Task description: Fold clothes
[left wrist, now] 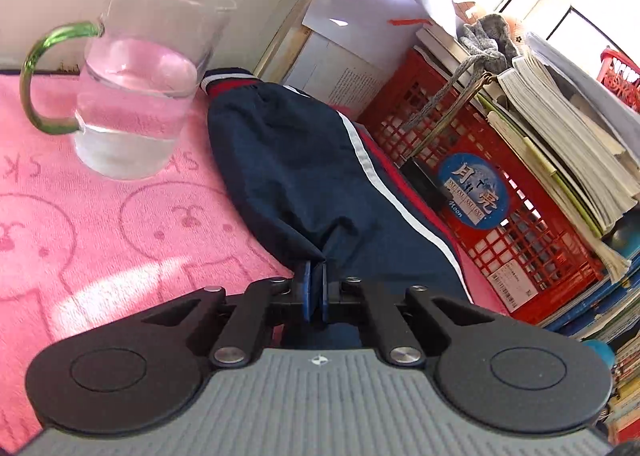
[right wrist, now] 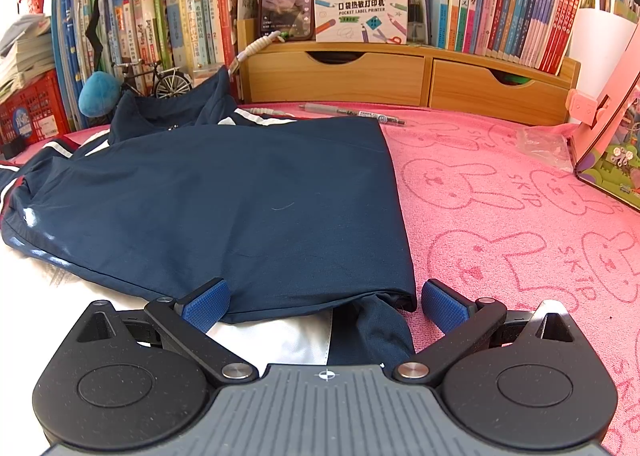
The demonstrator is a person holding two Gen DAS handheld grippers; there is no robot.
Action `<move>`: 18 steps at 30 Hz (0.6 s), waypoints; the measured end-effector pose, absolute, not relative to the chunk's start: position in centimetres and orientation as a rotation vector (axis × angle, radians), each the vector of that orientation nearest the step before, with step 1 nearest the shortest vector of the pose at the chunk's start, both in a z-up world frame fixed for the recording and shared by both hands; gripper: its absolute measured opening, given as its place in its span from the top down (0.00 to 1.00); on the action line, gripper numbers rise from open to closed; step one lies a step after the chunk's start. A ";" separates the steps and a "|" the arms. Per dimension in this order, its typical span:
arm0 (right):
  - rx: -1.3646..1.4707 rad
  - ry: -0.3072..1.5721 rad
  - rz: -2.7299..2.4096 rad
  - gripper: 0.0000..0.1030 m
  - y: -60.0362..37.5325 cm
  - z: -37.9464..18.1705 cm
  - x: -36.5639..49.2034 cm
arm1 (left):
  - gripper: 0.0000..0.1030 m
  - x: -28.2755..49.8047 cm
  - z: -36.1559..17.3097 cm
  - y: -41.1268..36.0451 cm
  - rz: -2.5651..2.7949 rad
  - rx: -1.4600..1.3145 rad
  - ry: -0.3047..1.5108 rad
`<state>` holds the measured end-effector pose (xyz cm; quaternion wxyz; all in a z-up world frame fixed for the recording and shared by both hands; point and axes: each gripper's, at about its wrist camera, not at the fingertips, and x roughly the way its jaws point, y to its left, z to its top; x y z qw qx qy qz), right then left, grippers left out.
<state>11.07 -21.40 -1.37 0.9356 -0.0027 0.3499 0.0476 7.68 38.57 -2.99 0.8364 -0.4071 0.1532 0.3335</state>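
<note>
Left wrist view: the left gripper (left wrist: 316,284) has its jaws pinched together on a gathered bit of the navy track jacket (left wrist: 304,176), which lies on the pink bunny towel (left wrist: 80,236) covering the table, just beside a glass mug of water (left wrist: 136,88). Right wrist view: the right gripper (right wrist: 324,302) has its jaws spread wide, holding nothing, straddling the jacket's near hem. The cloth looks thin, light, limp and somewhat slick, so it would likely sag; hems and corners seem the surest holds. The mug seems a spill risk.
</note>
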 end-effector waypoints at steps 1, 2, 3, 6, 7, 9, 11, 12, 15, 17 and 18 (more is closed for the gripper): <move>-0.005 0.715 0.097 0.00 -21.4 -1.4 11.1 | 0.96 7.7 -2.9 38.1 0.671 -0.866 0.299; -0.006 0.715 0.097 0.00 -21.4 -1.4 11.1 | 0.96 8.0 -2.2 37.2 0.629 -0.812 0.285; -0.006 0.715 0.097 0.00 -21.4 -1.3 11.1 | 0.96 8.3 -1.5 36.1 0.589 -0.755 0.270; -0.007 0.715 0.097 0.00 -21.4 -1.3 11.1 | 0.96 9.0 1.2 32.6 0.446 -0.598 0.219; -0.007 0.715 0.097 0.00 -21.4 -1.3 11.1 | 0.96 9.1 2.0 31.4 0.391 -0.563 0.200; -0.007 0.715 0.098 0.00 -21.4 -1.3 11.1 | 0.96 8.9 3.6 28.6 0.270 -0.482 0.172; -0.008 0.715 0.098 0.00 -21.4 -1.3 11.1 | 0.96 8.7 4.8 24.7 0.138 -0.349 0.176; -0.008 0.715 0.098 0.00 -21.4 -1.3 11.1 | 0.95 8.7 5.0 22.6 0.088 -0.276 0.204; -0.008 0.714 0.097 0.00 -21.4 -1.2 11.1 | 0.93 9.3 4.1 17.1 -0.040 -0.139 0.353; -0.009 0.712 0.098 0.00 -21.3 -1.1 10.9 | 0.88 9.8 2.3 15.1 -0.103 -0.131 0.475; -0.013 0.714 0.100 0.00 -21.2 -0.8 10.8 | 0.85 10.1 1.3 14.5 -0.126 -0.132 0.530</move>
